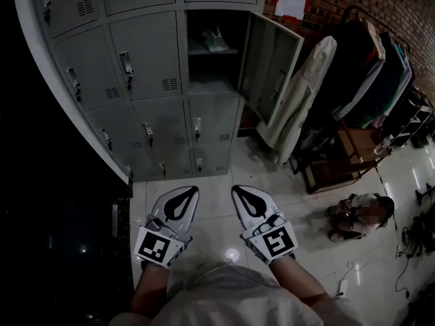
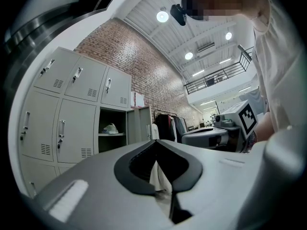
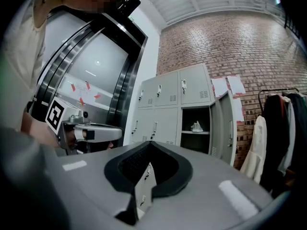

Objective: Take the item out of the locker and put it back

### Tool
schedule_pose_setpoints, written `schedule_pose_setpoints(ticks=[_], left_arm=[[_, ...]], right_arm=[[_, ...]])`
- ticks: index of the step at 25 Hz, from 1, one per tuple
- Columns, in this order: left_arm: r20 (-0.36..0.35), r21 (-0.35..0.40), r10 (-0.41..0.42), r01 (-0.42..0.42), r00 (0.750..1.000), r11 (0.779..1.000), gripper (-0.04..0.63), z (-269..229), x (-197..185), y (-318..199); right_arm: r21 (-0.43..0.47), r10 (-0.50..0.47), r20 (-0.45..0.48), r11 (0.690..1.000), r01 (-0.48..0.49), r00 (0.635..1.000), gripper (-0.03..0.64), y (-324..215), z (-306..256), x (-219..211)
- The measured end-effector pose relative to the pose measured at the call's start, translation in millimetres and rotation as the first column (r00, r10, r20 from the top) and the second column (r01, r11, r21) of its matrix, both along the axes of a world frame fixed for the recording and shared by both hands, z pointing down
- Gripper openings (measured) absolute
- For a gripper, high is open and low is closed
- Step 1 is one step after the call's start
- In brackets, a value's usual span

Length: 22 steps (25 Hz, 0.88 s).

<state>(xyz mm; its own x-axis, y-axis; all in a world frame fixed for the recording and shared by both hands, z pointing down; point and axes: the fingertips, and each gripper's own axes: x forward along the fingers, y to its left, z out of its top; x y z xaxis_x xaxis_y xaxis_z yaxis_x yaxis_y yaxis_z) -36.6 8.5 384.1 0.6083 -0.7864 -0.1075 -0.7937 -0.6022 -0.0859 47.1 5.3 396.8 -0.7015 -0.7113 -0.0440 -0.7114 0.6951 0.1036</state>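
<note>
The grey locker bank point(image 1: 149, 66) stands ahead of me with one compartment open point(image 1: 211, 60), its door point(image 1: 270, 73) swung out to the right. A small white item point(image 1: 216, 41) lies on the shelf inside; it also shows in the left gripper view point(image 2: 110, 129) and the right gripper view point(image 3: 196, 126). My left gripper point(image 1: 192, 190) and right gripper point(image 1: 236, 189) hang side by side above the floor tiles, well short of the locker. Both are shut with nothing between the jaws, as their own views show for the left gripper point(image 2: 156, 142) and the right gripper point(image 3: 150, 143).
A white coat point(image 1: 299, 100) hangs just right of the open door. A clothes rack with dark garments point(image 1: 374, 66) and a low wooden stand point(image 1: 340, 161) fill the right side. A person point(image 1: 360, 212) crouches on the floor at lower right, near cables point(image 1: 360, 263).
</note>
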Motion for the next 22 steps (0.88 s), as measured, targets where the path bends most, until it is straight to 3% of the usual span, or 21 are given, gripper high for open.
schedule_pose_setpoints(ticks=[22], left_arm=[[0.006, -0.026, 0.014, -0.014, 1.0, 1.0, 0.006, 8, 14, -3]], right_arm=[[-0.013, 0.002, -0.006, 1.0, -0.002, 1.0, 0.0, -2, 4, 10]])
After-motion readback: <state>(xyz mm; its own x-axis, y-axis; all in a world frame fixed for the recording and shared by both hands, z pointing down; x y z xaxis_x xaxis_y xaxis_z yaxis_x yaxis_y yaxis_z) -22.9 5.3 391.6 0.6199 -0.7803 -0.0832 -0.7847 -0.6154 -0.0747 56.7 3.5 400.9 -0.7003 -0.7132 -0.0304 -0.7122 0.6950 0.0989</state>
